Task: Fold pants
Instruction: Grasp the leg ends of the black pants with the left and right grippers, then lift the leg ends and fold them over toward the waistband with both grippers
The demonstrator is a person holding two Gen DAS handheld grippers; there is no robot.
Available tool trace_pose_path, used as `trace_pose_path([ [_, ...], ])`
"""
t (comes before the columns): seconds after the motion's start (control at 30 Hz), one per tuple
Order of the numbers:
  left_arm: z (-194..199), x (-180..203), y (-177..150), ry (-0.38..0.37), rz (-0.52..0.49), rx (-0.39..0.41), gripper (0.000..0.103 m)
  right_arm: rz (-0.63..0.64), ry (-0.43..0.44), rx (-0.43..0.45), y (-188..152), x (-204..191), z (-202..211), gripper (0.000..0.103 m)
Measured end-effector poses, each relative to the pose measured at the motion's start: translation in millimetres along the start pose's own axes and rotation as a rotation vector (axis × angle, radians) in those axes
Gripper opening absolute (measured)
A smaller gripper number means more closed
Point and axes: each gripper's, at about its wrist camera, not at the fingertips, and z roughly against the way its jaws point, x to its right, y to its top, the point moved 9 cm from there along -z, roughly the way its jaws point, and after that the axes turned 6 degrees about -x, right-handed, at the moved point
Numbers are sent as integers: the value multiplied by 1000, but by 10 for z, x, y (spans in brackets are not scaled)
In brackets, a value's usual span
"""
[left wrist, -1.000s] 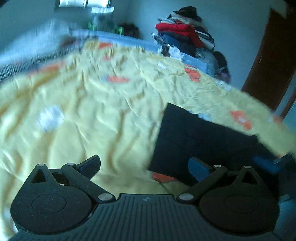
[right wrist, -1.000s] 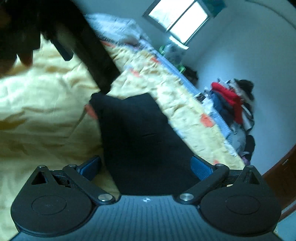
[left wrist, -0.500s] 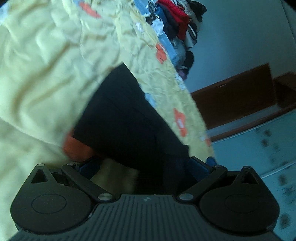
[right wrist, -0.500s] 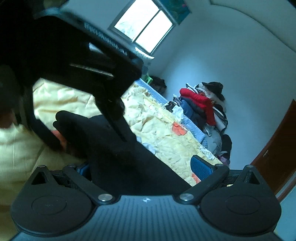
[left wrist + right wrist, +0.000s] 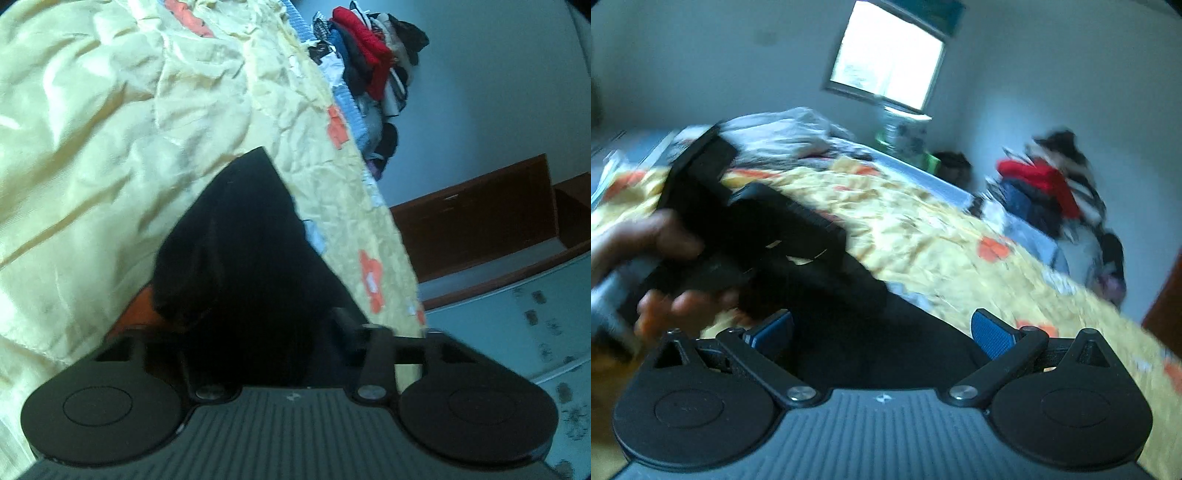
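The left gripper (image 5: 258, 332) is just closing on the near end of the black pants (image 5: 243, 229), lying on the bed (image 5: 92, 129) toward its 3 o'clock edge. The right gripper (image 5: 882, 328) is hanging wide over them, gripping nothing. Next, probably lifting that end toward 12 o'clock. No containers visible.
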Motion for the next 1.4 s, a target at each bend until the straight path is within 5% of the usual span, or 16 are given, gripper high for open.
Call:
trace_pose_path([
  [0.07,10,-53,-12,33,-20,18,27,-20,14,-75,-50,37,-237,76],
  [0.13,39,-49,-32,48,-48,40,24,-33,21,-146,-113,32,-467,53],
  [0.23,75,33,-71,104,-140,77,21,-57,59,-191,-198,-41,-686,42],
  [0.33,163,285,-175,171,-302,143,17,-78,75,-160,-176,-80,-585,41],
  [0.63,274,1340,-766,173,-700,249,14,-278,141,11,-105,453,-73,42],
  [0.9,-102,2043,-1466,117,-903,215,15,-443,122,93,-473,1155,596,42],
  [1.4,-1060,2539,-2479,56,-1104,59,18,-549,-66,28,-1338,2035,1075,42],
])
